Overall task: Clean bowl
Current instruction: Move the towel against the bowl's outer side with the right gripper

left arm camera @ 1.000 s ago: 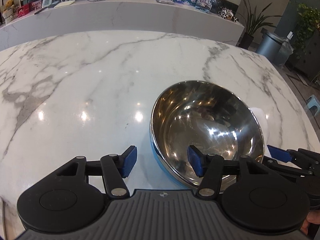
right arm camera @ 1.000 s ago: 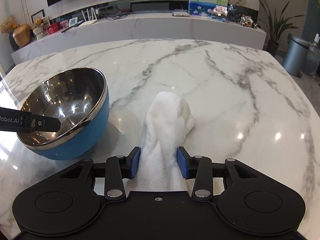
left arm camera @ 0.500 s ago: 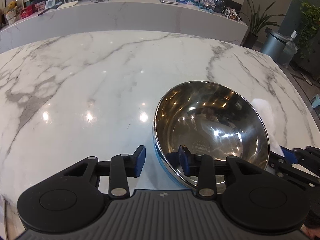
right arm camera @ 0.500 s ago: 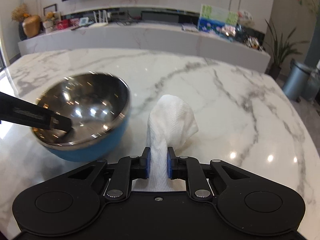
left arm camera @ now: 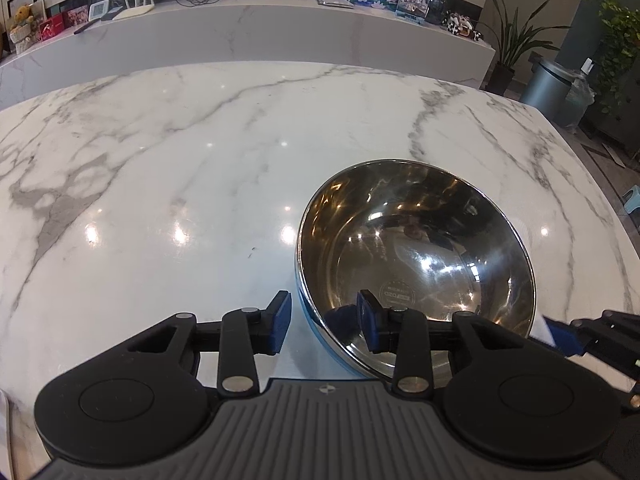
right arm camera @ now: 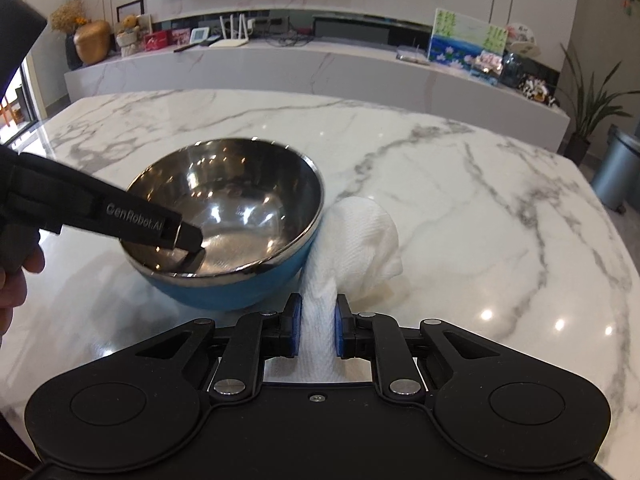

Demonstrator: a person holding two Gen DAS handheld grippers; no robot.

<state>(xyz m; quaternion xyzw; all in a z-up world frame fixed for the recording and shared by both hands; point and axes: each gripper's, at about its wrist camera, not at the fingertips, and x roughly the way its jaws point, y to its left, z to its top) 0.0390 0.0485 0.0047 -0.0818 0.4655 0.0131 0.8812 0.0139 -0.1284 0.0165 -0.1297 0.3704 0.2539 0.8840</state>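
A steel bowl (left arm camera: pixel 416 248) with a blue outside (right arm camera: pixel 240 288) stands on the marble table (left arm camera: pixel 180 152). My left gripper (left arm camera: pixel 324 322) is shut on its near rim, one pad inside the bowl and one outside. In the right wrist view, that inner fingertip (right arm camera: pixel 188 240) reaches into the bowl from the left. My right gripper (right arm camera: pixel 318 328) is shut on a white cloth (right arm camera: pixel 360 232), whose bunched end lies against the bowl's right side. The right gripper (left arm camera: pixel 568 336) shows at the right edge of the left wrist view, with a sliver of the cloth (left arm camera: pixel 540 324).
A hand (right arm camera: pixel 12 288) holds the left gripper at the left edge. Behind the table runs a long marble counter (right arm camera: pixel 320 68) with pictures, a router and ornaments. A grey bin (right arm camera: pixel 616 172) and potted plants stand on the floor to the right.
The left jaws closed onto the bowl's rim, and the bowl shifted and tipped a little. The right jaws closed on the cloth and carried it up against the bowl.
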